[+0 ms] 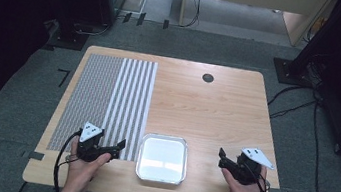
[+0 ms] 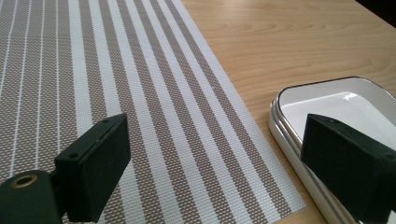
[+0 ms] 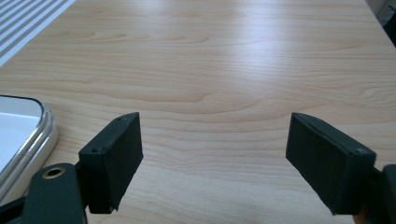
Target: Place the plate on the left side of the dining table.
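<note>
Two grippers sat low at the near edge of the table (image 1: 217,107), w/ a white square tray (image 1: 162,158) between them. In the high view the left gripper (image 1: 118,148) lay just left of the tray, jaws spread and pointing toward its near-left corner, holding nothing. Right gripper (image 1: 221,160) was further off on the tray's other side, also wide open and empty, jaws aimed back toward the tray. Each hand gripped its tool from below, forearms coming in from the near edge, wrists roughly level.

Left gripper view: the striped placemat (image 2: 140,102) ran under and beyond the left-hand finger, while the right-hand finger sat in front of the tray's rim (image 2: 280,130), prob. just over or beside it; contact couldn't be told. Tray looked like enamel or coated metal w/ a thin raised lip and dark edge line: stiff, fairly light, glossy so likely slippery, and apt to chip if knocked. Best hold, I'd judge, was the rim itself, one finger inside and one outside the wall, near a side's middle rather than a rounded corner.

Right gripper view: bare wood lay between the wide-apart fingers, nothing gripped. Tray's rounded corner (image 3: 32,135) showed beyond the left-hand finger, apart from it. That hand would need to swing toward the tray to take the opposite rim.
</note>
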{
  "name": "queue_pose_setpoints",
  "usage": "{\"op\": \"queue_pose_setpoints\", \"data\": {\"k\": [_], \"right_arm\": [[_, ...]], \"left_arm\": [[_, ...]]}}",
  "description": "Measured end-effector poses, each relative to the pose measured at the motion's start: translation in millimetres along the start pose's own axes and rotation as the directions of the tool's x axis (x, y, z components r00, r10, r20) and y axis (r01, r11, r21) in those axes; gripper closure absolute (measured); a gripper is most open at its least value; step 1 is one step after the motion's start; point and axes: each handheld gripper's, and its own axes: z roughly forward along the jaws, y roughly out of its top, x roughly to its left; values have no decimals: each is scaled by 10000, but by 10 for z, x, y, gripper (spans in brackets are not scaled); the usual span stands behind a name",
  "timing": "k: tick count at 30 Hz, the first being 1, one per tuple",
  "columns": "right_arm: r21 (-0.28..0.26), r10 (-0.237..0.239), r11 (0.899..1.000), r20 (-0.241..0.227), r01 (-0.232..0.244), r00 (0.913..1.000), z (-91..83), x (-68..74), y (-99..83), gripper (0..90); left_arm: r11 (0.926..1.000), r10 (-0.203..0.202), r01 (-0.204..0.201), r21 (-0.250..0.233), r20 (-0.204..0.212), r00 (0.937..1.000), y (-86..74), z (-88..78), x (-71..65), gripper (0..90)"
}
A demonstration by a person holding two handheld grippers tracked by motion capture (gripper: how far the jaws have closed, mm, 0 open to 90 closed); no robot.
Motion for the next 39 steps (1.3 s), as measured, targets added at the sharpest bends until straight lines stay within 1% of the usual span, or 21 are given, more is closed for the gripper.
{"op": "queue_pose_setpoints", "data": {"k": [4,7,10,11,12,15,18,22,23,24,25,27,29,30,33,34,35,36,37,38,39], "right_arm": [[-40,-51,10000,-127,51,9999,-2,54,-3,231],[-221,-179,9996,-295,172,9994,-21,117,-3,292],[-322,-191,9993,-372,179,9991,-30,147,-1,305],[-330,-179,9993,-414,165,9990,-34,161,-1,316],[-384,-204,9991,-484,185,9986,-40,183,-1,330],[-484,-207,9987,-704,173,9973,-52,245,-3,362],[-502,-206,9986,-783,167,9967,-56,274,-7,383],[-501,-250,9985,-910,205,9955,-59,330,-22,433],[-480,-253,9986,-948,208,9952,-57,356,-29,460],[-480,-253,9986,-948,208,9952,-57,356,-29,460],[-375,-191,9992,-1095,151,9938,-50,379,-38,476],[-321,-162,9994,-1154,126,9932,-44,387,-42,477],[-365,-111,9993,-1250,65,9921,-33,418,-66,505],[-420,-77,9991,-1292,23,9916,-32,431,-76,520],[-467,61,9988,-1393,-127,9902,-34,459,-89,543],[-552,3,9984,-1440,-83,9896,-32,473,-95,546],[-547,27,9984,-1582,-114,9874,-30,492,-102,558],[-375,48,9992,-1761,-116,9844,-24,512,-105,563],[-230,-52,9997,-1831,10,9831,-11,554,-121,579],[-230,-52,9997,-1831,10,9831,-11,554,-121,579],[-130,-48,9999,-1842,24,9829,-7,569,-124,582]], "left_arm": [[9999,84,-84,65,24,10000,0,18,-59,89],[9998,165,-166,101,93,9998,-5,35,-107,92],[9995,249,-252,183,184,9995,-12,46,-149,96],[9994,292,-295,163,132,9995,-16,46,-171,119],[9994,302,-305,152,181,9994,-18,49,-188,132],[9989,403,-410,211,329,9986,-25,61,-238,131],[9983,497,-508,285,383,9980,-34,79,-283,131],[9977,527,-548,408,509,9973,-48,104,-338,132],[9976,514,-536,432,521,9973,-50,109,-348,135],[9979,461,-484,433,524,9976,-52,114,-358,135],[9980,374,-402,480,577,9976,-54,118,-370,150],[9977,366,-401,541,636,9973,-59,125,-395,158],[9977,396,-423,524,514,9979,-67,129,-428,243],[9974,454,-483,537,529,9976,-70,131,-439,269],[9972,501,-538,511,707,9962,-83,139,-470,320],[9972,502,-543,513,783,9957,-87,143,-479,338],[9971,510,-556,519,861,9950,-92,148,-488,353],[9969,527,-578,541,911,9944,-97,153,-499,371],[9966,544,-600,559,968,9938,-101,158,-507,405],[9963,578,-637,578,984,9935,-104,163,-513,405],[9957,607,-671,632,989,9933,-110,168,-523,431]]}}
